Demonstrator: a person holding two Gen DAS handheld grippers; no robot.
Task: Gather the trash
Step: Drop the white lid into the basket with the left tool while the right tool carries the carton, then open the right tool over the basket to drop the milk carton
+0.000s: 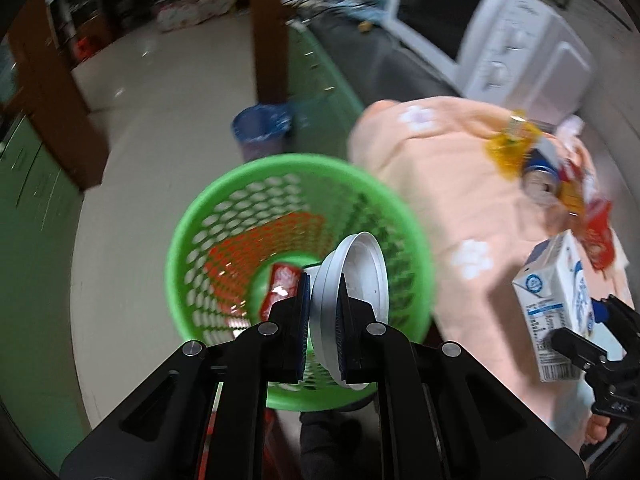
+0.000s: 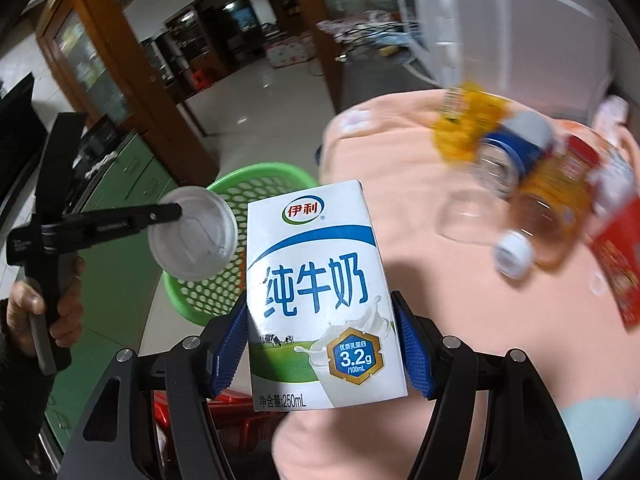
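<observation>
**Both grippers loaded, lid poised over the bin**

While the left wrist view looks steeply down, the left gripper (image 1: 324,312) shows its jaws nearly closed, pinching a white plastic lid (image 1: 352,308) edge-on by its rim. The lid hangs directly over the mouth of the green mesh basket (image 1: 192,216), which stands on the floor beside the peach cloth (image 1: 452,184) and already holds a red wrapper (image 1: 280,288). At the right edge, the milk carton (image 1: 554,312) appears in the other gripper. More litter sits further back on the cloth — a blue can (image 1: 540,172) and a yellow wrapper (image 1: 508,148), both blurred.

Seen from the right wrist view, the right gripper (image 2: 324,344) is about half open, its blue pads pressed on both side walls of the carton (image 2: 320,296), held upright above the cloth edge. The basket (image 2: 260,176) lies beyond and to the left; the lid (image 2: 192,236) and a hand (image 2: 44,308) on the left tool's handle are visible over it.

Handling judgement: the lid is light, thin and flexible — a rim pinch suits it, and it should drop freely on release. The carton is probably empty and light; its cardboard walls dent, so a moderate squeeze across the flat sides is best.
</observation>
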